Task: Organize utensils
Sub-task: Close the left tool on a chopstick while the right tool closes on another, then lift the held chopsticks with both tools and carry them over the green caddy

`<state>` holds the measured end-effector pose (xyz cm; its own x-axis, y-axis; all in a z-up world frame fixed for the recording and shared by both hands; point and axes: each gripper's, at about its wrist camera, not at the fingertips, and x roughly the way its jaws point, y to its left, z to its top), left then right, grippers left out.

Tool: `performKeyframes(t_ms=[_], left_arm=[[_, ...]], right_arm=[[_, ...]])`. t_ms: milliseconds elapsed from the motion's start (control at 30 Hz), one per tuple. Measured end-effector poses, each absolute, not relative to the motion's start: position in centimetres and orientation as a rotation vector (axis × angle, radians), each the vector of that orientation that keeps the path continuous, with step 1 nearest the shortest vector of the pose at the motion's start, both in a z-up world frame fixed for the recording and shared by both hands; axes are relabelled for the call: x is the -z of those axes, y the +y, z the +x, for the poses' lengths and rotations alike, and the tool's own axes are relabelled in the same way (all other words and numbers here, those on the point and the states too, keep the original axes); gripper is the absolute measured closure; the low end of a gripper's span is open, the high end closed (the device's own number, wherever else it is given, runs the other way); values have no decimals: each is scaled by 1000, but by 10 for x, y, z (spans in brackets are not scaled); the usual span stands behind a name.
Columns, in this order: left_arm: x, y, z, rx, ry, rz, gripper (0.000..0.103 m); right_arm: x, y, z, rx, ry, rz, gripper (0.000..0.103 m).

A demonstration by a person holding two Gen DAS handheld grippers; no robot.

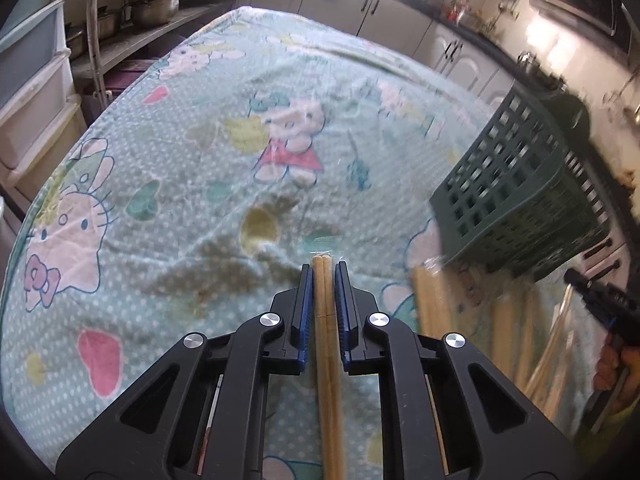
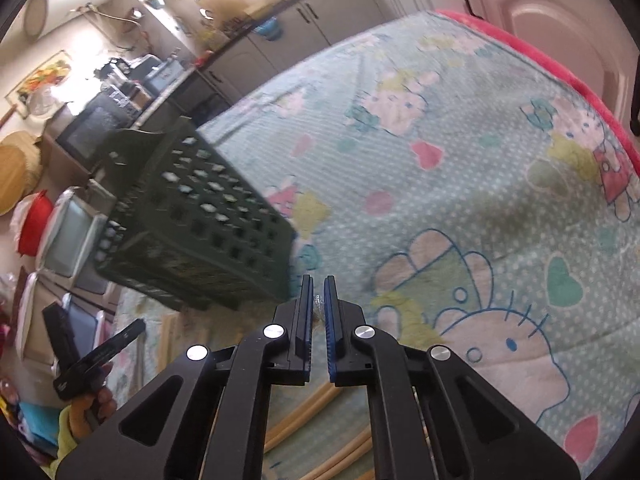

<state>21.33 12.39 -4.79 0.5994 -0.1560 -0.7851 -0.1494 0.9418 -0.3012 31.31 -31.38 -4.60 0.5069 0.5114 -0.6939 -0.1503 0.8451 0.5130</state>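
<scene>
My left gripper is shut on a pair of wooden chopsticks that run back between its blue pads, above the cartoon-print tablecloth. A dark green slotted utensil basket stands to its right, tilted in view. More wooden chopsticks lie on the cloth below the basket. My right gripper has its jaws nearly closed on a small crinkled clear wrapper, next to the basket. Loose chopsticks lie under the right gripper.
Kitchen cabinets and a shelf with metal pots stand beyond the table's far edge. Plastic drawers are at the left. The other gripper and the hand holding it show at the left of the right wrist view.
</scene>
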Motion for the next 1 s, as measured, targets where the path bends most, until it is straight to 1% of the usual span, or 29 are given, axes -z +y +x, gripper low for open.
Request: performKeyframes(t_ms=[233,333,600,1000], left_arm=[[1,116,199,81,808,-338,97],[-21,110,193,115,754,-329,100],[-81,81,184,215,614,-297,100],[-145,44,193,259,432,-224,100]], right_arm=[[-2,-298,285,-496,824,328,98],[-25,-287,271,-528,762,266,98],[-78,-262,246,-564,625,107,99],[-142,-256,232,-558,473,34,99]])
